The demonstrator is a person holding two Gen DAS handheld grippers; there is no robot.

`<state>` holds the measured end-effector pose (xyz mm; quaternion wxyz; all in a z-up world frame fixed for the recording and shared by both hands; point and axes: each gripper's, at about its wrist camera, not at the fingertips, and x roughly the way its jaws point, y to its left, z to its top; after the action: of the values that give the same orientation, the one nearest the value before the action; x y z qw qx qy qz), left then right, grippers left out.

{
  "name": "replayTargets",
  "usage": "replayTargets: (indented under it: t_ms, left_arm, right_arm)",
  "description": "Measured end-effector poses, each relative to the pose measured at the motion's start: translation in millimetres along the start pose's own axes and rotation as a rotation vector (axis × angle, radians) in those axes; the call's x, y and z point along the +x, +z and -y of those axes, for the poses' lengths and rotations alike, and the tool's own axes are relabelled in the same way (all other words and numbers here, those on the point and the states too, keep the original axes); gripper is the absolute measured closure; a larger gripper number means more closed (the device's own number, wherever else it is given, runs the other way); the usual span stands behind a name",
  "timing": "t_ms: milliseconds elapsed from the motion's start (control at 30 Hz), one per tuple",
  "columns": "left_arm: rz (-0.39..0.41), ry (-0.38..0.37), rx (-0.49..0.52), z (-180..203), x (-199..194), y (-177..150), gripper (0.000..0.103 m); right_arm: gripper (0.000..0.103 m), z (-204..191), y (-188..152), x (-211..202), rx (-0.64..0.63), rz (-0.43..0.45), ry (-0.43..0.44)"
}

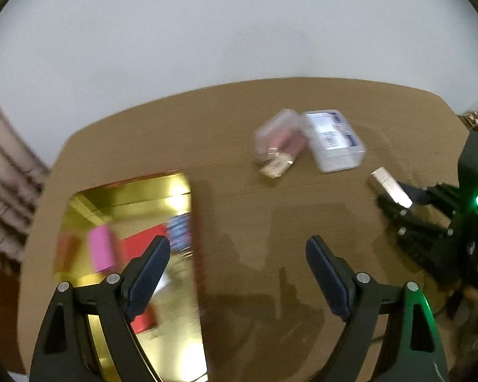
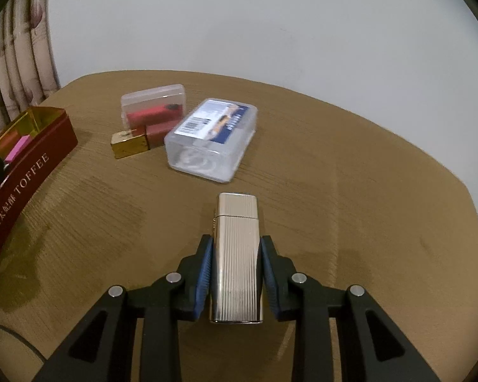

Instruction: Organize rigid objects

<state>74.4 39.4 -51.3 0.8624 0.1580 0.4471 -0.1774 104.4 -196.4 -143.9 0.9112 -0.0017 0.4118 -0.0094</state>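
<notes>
Lighter (image 2: 237, 254) looks slick, stiff metal, so mid-body on the ribbed sides is smart; right gripper (image 2: 235, 273) clamps it there, left gripper (image 1: 239, 273) gapes empty.

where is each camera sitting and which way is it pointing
Left wrist: rides the open left gripper, looking across the table; gold-lined tin at left, right gripper at right.
Right wrist: rides the right gripper, shut on the ribbed silver lighter, facing the wall.
Shared: labelled clear box, lighter, tin.
</notes>
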Motion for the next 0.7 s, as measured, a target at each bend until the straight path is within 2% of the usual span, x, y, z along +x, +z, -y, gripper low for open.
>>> replayTargets:
  t_ms: [133, 233, 300, 367, 467, 700]
  left_arm:
    - [-0.036, -0.041, 0.002, 21, 28, 21, 0.018]
    - [-0.063, -0.056, -0.009, 23, 52, 35, 0.018]
    - [-0.084, -0.091, -0.028, 19, 67, 45, 0.019]
    - [-0.093, -0.103, -0.035, 19, 80, 52, 0.022]
    - [-0.111, -0.081, -0.025, 20, 95, 59, 0.028]
    - [-0.103, -0.105, -0.057, 15, 110, 75, 0.039]
  right_arm:
    - [0.073, 0, -1, 3, 0.001, -0.002, 0.003]
    - [0.073, 7, -3, 1, 0.009, -0.003, 0.014]
    - [0.073, 18, -8, -5, 0.022, -0.003, 0.028]
    - [0.073, 13, -2, -1, 0.026, -0.004, 0.035]
    - [0.072, 10, 1, 2, 0.031, -0.004, 0.042]
    - [0.071, 16, 2, 3, 0.045, -0.004, 0.065]
